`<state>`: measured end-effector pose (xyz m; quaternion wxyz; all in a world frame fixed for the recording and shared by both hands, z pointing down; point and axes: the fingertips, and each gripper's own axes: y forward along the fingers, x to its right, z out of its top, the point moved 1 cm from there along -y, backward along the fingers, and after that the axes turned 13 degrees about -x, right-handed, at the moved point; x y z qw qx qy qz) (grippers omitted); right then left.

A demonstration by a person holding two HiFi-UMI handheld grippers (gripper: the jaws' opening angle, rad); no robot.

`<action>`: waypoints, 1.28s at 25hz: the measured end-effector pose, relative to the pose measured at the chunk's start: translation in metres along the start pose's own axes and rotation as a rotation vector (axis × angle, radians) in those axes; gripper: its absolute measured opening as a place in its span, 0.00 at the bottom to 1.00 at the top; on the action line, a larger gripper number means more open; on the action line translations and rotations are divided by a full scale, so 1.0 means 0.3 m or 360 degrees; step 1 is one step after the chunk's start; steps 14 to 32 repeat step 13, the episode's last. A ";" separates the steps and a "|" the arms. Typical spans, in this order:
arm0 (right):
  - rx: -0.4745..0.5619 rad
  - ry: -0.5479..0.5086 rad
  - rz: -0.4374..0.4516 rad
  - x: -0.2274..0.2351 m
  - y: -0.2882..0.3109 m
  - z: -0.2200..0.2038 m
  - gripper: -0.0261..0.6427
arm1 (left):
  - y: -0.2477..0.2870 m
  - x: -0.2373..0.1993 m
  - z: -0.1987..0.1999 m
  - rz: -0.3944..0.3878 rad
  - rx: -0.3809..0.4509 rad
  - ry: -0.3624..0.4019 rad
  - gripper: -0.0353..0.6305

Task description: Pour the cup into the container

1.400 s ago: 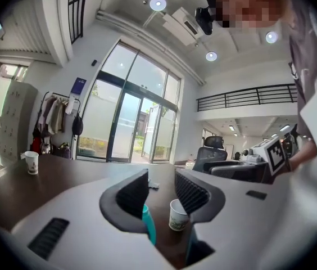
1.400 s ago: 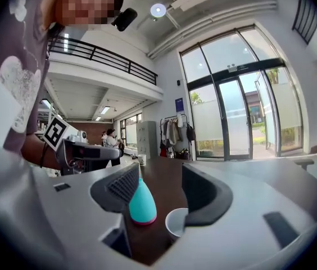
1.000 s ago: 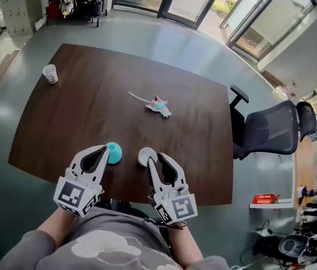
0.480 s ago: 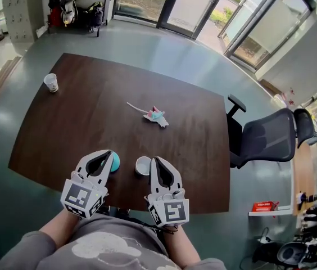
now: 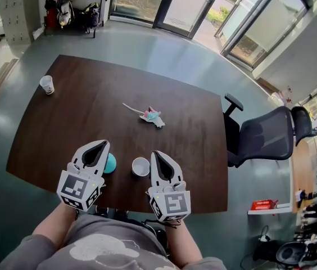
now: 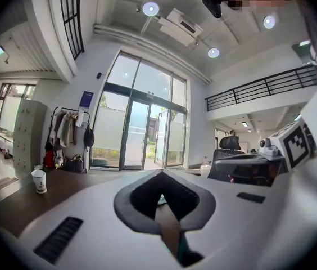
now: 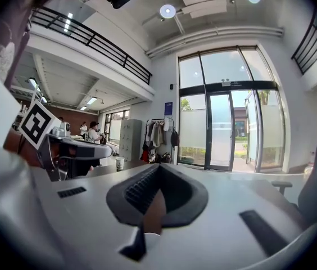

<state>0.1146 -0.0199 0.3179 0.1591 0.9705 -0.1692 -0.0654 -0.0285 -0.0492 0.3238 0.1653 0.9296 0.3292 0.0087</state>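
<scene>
While both tools hover level over the near edge of the desk, the left claw is closed tip to tip on nothing. The right claw is likewise clamped together and empty. Just beside the left claw, on its inner side, a small teal cup stands on the wood. The left gripper view catches only a sliver of teal low under the joined jaws. Just beside the right claw's inner side sits a round white container, open mouth up, its pale rim peeking below the jaws in the right gripper view. The two vessels stand near each other but apart, both upright, in the gap between the claws. Which of them is the task's cup is a judgement from shape alone, and a paper cup also stands well apart at the desk's far left corner. What is inside any of them cannot be made out. As the things lie, neither vessel is gripped, lifted or tilted, so no pouring is under way. The scene fits equally a cup waiting to be taken up and a cup set back down after emptying. Farther out, a pink-and-teal scrap lies mid-desk, and a black office chair stands off the right side.
</scene>
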 end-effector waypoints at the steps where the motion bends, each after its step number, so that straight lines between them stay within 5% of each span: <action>1: -0.0007 0.0003 -0.0004 0.008 0.002 -0.008 0.02 | 0.007 0.000 0.001 -0.0006 0.0002 -0.0003 0.06; 32: -0.0034 0.0055 -0.0011 0.047 0.004 -0.038 0.02 | 0.022 0.015 -0.019 -0.0040 -0.0013 -0.0076 0.06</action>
